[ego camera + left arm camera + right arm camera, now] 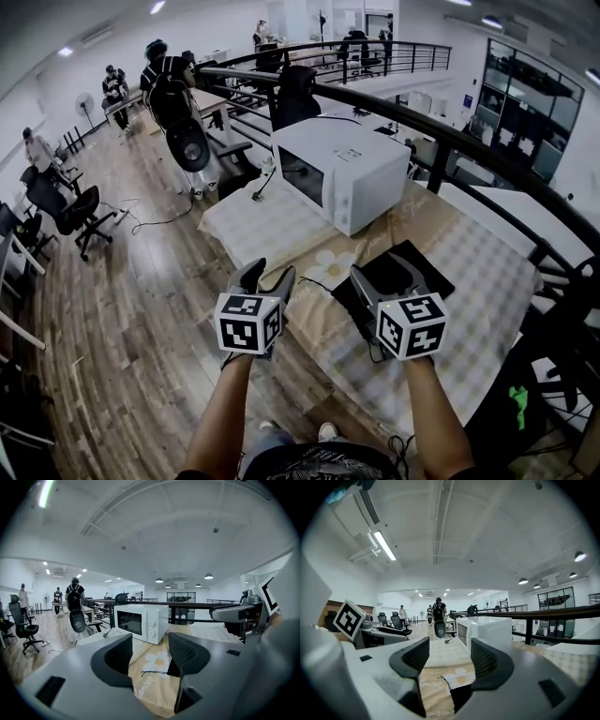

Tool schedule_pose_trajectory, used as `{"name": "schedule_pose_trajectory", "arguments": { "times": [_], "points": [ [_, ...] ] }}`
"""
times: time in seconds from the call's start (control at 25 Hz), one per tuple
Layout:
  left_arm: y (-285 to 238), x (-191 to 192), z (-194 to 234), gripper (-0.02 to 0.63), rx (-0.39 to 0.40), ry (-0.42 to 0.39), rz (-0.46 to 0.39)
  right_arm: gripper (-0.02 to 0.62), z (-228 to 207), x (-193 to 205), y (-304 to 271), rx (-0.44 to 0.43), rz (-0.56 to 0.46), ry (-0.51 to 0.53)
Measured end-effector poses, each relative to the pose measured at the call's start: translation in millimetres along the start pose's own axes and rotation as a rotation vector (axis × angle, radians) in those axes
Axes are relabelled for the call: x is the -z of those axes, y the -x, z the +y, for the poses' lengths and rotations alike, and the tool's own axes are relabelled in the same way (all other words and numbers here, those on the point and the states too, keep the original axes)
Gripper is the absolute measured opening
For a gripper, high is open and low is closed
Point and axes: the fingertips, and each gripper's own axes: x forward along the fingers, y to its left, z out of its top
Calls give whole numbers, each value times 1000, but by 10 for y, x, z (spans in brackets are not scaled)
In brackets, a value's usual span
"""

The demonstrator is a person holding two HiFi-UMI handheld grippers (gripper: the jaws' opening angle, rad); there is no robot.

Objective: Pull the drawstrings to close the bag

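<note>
A black drawstring bag [424,272] lies flat on a tan flower-print cloth [328,258] on the table. Its thin black cord [316,282] trails left across the cloth. My left gripper [269,277] hovers open over the table's near edge, left of the cord, nothing between its fingers. My right gripper [386,277] hovers open above the bag's near part, also holding nothing. In the left gripper view the cord [151,672] and the bag [172,668] lie below and ahead of the gripper [150,653]. In the right gripper view the bag [459,696] and cord [446,682] show below the gripper [445,656].
A white microwave [342,171] stands on the checked tablecloth [487,281] behind the bag. A black railing [459,142] curves behind the table. Wooden floor [131,309] drops off to the left, with office chairs [66,211] and people further away.
</note>
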Motion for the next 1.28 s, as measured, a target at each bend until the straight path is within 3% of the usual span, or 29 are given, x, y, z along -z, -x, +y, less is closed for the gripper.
{"name": "schedule_pose_trajectory", "arguments": {
  "times": [0.4,0.8,1.28],
  "points": [
    [-534,-180,-82,242,136,-37,-20,264,-340,17,-62,124,-9,-12],
    [-1105,-344,-205,242,396,-123,-6,264,-501,-46,-72,347,-22,-38],
    [-1344,-457,-405,242,651,-196,-15,264,-492,-44,386,657,-46,-77]
  ]
}}
